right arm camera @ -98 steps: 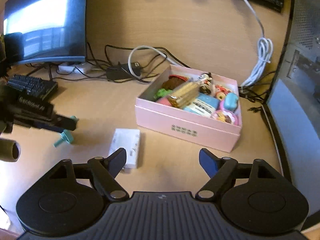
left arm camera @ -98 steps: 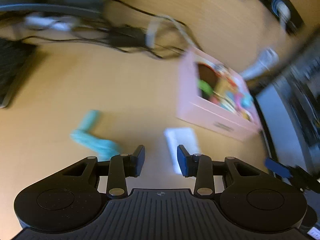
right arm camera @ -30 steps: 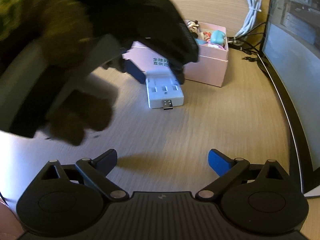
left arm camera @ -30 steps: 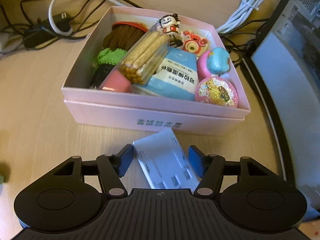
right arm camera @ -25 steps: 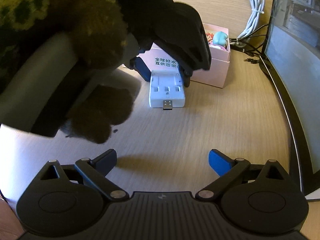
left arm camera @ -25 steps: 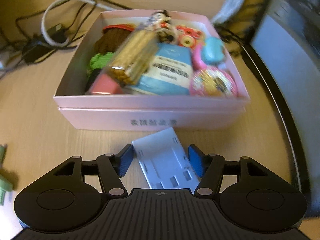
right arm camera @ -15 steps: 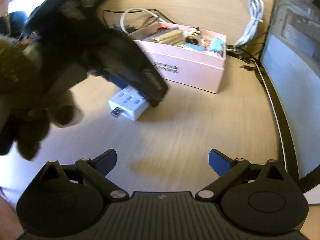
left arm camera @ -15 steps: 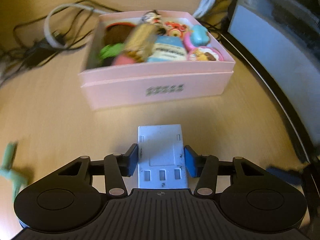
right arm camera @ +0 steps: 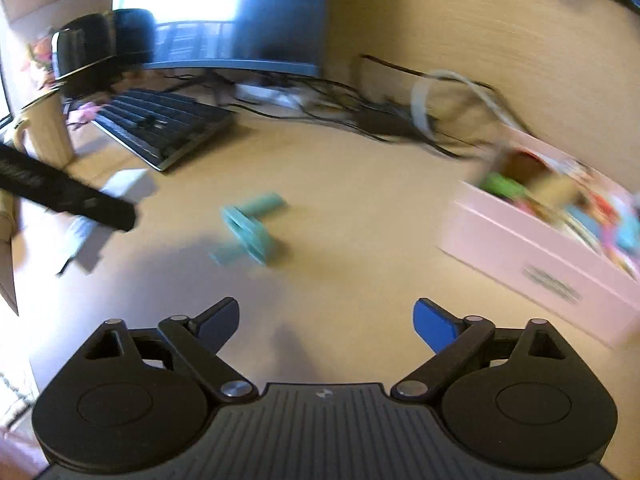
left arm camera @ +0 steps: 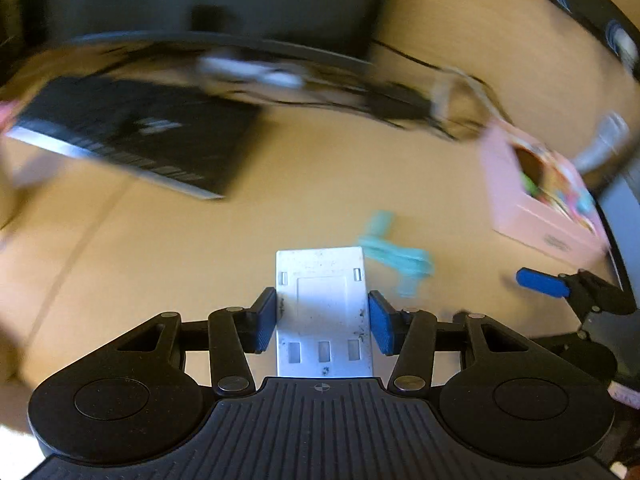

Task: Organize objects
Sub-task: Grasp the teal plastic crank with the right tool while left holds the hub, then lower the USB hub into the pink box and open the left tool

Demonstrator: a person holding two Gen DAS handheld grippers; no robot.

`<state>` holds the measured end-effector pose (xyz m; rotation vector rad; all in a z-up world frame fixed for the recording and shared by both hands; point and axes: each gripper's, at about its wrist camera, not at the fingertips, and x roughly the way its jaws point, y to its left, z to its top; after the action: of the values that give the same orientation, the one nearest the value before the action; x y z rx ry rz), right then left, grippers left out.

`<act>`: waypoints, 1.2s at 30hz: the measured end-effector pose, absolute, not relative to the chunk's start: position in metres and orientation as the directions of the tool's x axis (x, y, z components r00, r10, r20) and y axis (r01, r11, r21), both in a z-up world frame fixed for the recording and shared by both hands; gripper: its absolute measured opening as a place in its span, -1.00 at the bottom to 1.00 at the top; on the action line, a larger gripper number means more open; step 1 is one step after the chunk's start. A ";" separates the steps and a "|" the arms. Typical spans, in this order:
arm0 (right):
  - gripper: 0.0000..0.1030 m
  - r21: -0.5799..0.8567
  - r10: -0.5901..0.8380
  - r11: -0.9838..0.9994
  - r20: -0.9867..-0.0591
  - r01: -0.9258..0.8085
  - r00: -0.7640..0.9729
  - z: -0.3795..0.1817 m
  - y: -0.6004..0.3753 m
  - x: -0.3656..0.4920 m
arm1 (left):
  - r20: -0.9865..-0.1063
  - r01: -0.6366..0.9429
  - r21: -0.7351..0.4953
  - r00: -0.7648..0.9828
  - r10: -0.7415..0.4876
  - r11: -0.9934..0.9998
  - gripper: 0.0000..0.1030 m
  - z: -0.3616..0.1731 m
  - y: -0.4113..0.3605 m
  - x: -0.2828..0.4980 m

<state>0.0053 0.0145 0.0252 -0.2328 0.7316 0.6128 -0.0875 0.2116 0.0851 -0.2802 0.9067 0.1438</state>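
My left gripper (left arm camera: pixel 322 322) is shut on a white battery charger (left arm camera: pixel 322 300) and holds it above the wooden desk. In the right wrist view the charger (right arm camera: pixel 100 224) shows blurred at the left under the dark left gripper body. A teal plastic piece (left arm camera: pixel 396 258) lies on the desk just right of the charger; it also shows in the right wrist view (right arm camera: pixel 250 230). The pink box (right arm camera: pixel 544 256) full of small toys stands at the right, and at the far right in the left wrist view (left arm camera: pixel 540 196). My right gripper (right arm camera: pixel 326 322) is open and empty above the desk.
A black keyboard (right arm camera: pixel 160 126) and a monitor (right arm camera: pixel 224 16) stand at the back left. A tangle of cables (right arm camera: pixel 380 116) lies behind the box. A cup (right arm camera: pixel 44 132) stands at the far left. Another screen's edge (left arm camera: pixel 620 216) runs along the right.
My left gripper has closed on the charger, lifted it and swung left away from the pink box. The right gripper has turned left too, still open.
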 end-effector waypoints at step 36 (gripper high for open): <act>-0.78 -0.017 0.170 0.971 -0.659 -0.240 0.733 0.119 -0.111 -0.056 | -0.630 0.449 -0.265 0.590 -0.505 0.853 0.03 0.155 0.034 0.040</act>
<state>-0.0564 -0.1112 0.1190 -0.1035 0.7138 0.2256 0.0398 0.0338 0.1552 -0.0803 0.7582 -0.5562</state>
